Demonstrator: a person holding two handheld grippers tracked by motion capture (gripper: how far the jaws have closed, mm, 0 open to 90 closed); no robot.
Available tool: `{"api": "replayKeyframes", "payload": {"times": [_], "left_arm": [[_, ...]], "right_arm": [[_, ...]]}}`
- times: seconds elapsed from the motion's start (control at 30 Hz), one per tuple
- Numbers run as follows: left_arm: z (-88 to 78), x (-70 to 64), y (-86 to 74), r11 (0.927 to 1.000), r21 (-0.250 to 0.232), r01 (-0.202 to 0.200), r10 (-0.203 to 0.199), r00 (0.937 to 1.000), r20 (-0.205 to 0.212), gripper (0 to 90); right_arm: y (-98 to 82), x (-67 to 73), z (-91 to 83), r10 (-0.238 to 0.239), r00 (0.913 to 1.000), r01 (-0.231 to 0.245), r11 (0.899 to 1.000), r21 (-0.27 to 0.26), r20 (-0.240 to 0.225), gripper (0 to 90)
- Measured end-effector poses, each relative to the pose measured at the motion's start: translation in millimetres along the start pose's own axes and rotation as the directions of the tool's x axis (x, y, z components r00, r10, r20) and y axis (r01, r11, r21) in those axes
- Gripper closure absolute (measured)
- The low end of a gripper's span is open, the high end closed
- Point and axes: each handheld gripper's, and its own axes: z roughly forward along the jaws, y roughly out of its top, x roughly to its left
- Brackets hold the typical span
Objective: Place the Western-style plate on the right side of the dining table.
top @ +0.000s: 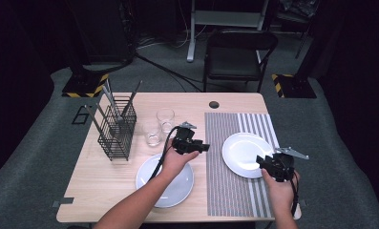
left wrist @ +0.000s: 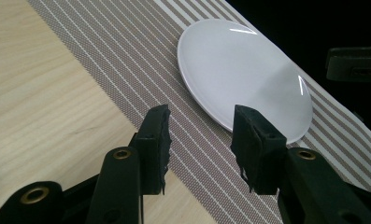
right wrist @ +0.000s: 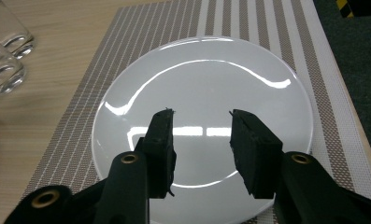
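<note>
- White plate (right wrist: 206, 93) lies on the striped placemat (right wrist: 309, 70), directly beyond and beneath the right gripper (right wrist: 201, 122); jaws spread, nothing between them, no contact with the plate.
- Left gripper (left wrist: 201, 116): jaws spread and empty. The same plate sits ahead and to the right of the jaw tips, apart from them; the placemat edge runs beneath them.
- High view adds what neither gripper view gives: a second white plate (top: 177, 188) on bare wood under the left forearm, and a black wire rack (top: 116, 129) holding utensils, well behind the left gripper (top: 206, 147).
- Right gripper view adds two clear glasses (right wrist: 5, 51), far left of its jaws.
- Left gripper view adds part of the right gripper at its right edge, beyond the plate.
- Count: two plates, two glasses, one rack, one placemat, two grippers. The utensils in the rack cannot be counted.
</note>
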Motion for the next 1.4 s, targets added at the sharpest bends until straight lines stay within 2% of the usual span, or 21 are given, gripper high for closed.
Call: {"api": "replayKeyframes", "payload": {"times": [0.27,0.57,0.67,0.77,1.03,1.2,1.4], "left_arm": [[-23.9,11.0,-10.3,1.0000,-0.006,-0.006,0.006,0.9999,-0.011,59.8],[-48.7,21.5,-25.0,0.9997,-0.021,-0.011,0.010,0.9996,-0.025,59.7],[-60.7,25.6,-30.0,0.9991,-0.025,-0.035,0.034,0.9983,-0.046,59.7],[-73.8,31.8,-34.6,0.9991,-0.035,-0.023,0.021,0.9978,-0.062,60.1],[-91.1,37.9,-44.6,0.9990,-0.044,-0.007,0.003,0.9968,-0.080,60.6],[-99.9,40.6,-53.1,0.9990,-0.041,-0.016,0.013,0.9970,-0.076,60.9],[-112.4,45.0,-63.4,0.9990,-0.034,-0.029,0.025,0.9948,-0.098,60.9]], "right_arm": [[5.8,22.1,-3.2,-0.057,0.9969,0.056,0.998,-0.013,-0.054,59.5],[5.0,41.5,3.5,-0.105,0.9888,0.106,0.994,0.001,-0.106,59.3],[3.7,47.8,4.8,-0.129,0.9857,0.130,0.992,-0.001,-0.108,60.2],[2.9,52.0,5.2,-0.136,0.9839,0.138,0.990,0.004,-0.116,60.2],[1.8,59.8,6.1,-0.154,0.9774,0.156,0.988,0.005,-0.145,60.4],[0.6,62.8,7.0,-0.169,0.9697,0.172,0.985,0.003,-0.176,60.9],[0.1,69.0,7.5,-0.185,0.9586,0.189,0.982,-0.003,-0.216,61.0]]}}
